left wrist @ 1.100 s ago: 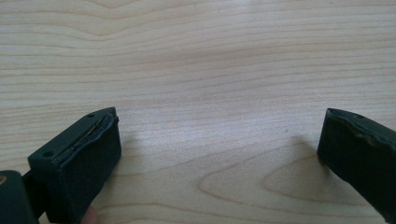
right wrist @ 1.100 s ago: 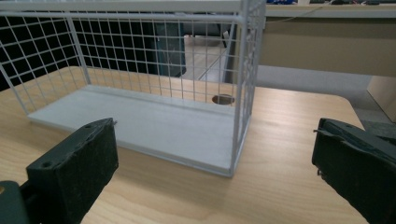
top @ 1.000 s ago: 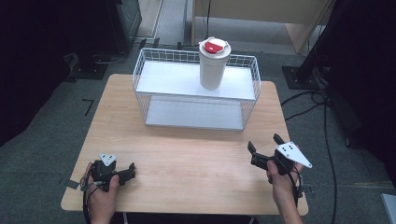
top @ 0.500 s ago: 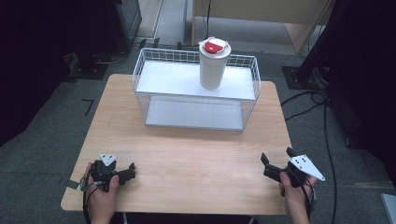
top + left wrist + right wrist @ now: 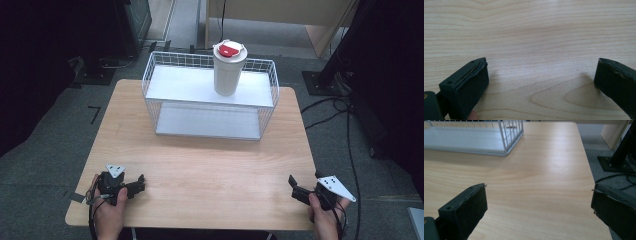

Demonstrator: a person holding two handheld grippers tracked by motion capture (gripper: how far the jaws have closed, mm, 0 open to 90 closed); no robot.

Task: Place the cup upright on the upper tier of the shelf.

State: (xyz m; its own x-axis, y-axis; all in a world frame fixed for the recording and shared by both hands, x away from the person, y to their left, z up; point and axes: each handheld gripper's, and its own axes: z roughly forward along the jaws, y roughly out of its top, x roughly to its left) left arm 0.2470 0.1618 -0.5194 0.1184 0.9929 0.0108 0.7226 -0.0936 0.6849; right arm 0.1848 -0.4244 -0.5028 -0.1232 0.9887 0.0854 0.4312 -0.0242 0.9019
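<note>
At table's (image 5: 210, 170) near corners, hand-held grippers.

Black stand base (image 5: 325, 80) & cables (image 5: 345, 107) on grey floor, right of table (image 5: 210, 165).

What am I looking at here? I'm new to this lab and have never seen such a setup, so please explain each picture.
A person sits at a light wooden table and holds a hand tool in each hand. Each tool is a gripper with two black jaws. The high view looks down from above: the left gripper is near the table's front left corner, the right gripper near the front right. The other two pictures come from cameras riding on the grippers, looking out between their jaws. Both stand wide open and hold nothing. At the back of the table is a white wire two-level rack. On its upper shelf stands a white cylindrical cup with a red-and-white lid.
</note>
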